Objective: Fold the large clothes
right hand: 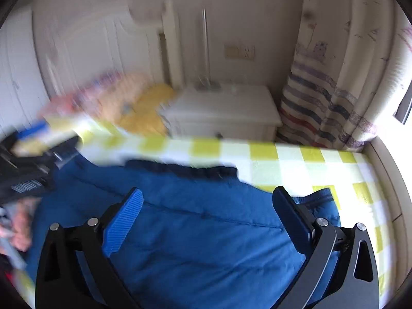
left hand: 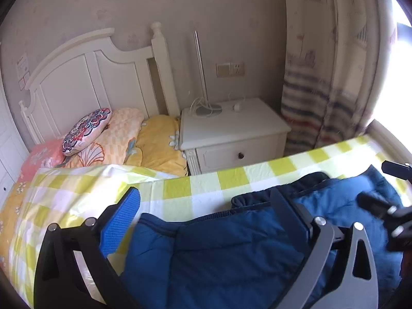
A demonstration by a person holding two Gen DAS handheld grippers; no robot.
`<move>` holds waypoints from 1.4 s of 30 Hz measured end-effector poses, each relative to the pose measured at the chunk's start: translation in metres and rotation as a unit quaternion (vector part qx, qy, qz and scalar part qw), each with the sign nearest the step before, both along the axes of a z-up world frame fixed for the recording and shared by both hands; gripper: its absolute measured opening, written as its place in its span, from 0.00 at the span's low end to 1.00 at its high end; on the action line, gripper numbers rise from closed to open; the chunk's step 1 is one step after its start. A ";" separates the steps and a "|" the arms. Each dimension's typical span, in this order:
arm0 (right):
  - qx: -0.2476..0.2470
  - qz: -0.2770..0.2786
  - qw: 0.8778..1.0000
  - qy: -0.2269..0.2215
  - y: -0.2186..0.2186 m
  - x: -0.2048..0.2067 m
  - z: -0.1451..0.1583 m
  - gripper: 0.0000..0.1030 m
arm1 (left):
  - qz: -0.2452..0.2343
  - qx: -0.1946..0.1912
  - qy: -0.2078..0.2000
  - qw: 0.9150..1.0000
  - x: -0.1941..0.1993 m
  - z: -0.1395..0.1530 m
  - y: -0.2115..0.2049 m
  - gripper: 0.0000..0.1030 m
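Bare checked bed (right hand: 296,159) is lying free beyond the blue jacket (right hand: 206,231); nightstand (left hand: 231,134) and curtain (left hand: 322,103) are crowding its far edge.

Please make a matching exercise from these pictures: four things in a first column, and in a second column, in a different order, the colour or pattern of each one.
1. jacket
2. sheet
3. nightstand
4. curtain

a. white
b. striped
c. dark blue
d. yellow-green and white checks

Pairs: 1-c, 2-d, 3-a, 4-b
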State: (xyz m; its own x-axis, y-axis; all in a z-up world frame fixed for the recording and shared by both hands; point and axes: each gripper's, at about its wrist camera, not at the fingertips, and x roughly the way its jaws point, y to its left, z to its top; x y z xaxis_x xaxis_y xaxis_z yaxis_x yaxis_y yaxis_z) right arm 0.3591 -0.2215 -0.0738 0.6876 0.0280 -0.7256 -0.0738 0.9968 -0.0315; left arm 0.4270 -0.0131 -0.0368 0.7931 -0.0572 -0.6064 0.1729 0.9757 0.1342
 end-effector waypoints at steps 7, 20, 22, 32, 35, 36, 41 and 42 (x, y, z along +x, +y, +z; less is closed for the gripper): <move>0.010 -0.009 0.997 0.077 -0.006 0.025 -0.047 0.96 | 0.020 0.029 0.115 0.993 0.041 -0.091 -0.016 0.98; 0.036 -0.009 0.998 0.058 -0.010 0.021 -0.049 0.96 | 0.013 -0.023 0.114 0.993 0.041 -0.094 -0.001 0.98; 0.037 -0.009 0.998 0.057 -0.011 0.021 -0.048 0.96 | 0.013 -0.027 0.113 0.993 0.041 -0.094 -0.001 0.98; 0.057 0.024 0.996 0.058 -0.037 -0.054 -0.011 0.95 | 0.019 -0.019 0.066 0.997 -0.020 -0.054 0.053 0.98; 0.029 0.005 0.999 0.037 -0.053 -0.091 -0.016 0.95 | 0.054 0.001 0.047 0.997 -0.043 -0.061 0.096 0.98; 0.031 -0.003 0.999 0.033 -0.060 -0.097 -0.022 0.96 | 0.060 -0.015 0.055 0.997 -0.044 -0.064 0.109 0.98; 0.051 0.026 0.998 0.007 -0.070 -0.091 -0.036 0.96 | 0.075 -0.092 0.114 0.986 -0.037 -0.089 0.139 0.98; 0.053 0.038 0.998 0.005 -0.072 -0.085 -0.037 0.96 | 0.082 -0.107 0.117 0.984 -0.039 -0.091 0.143 0.98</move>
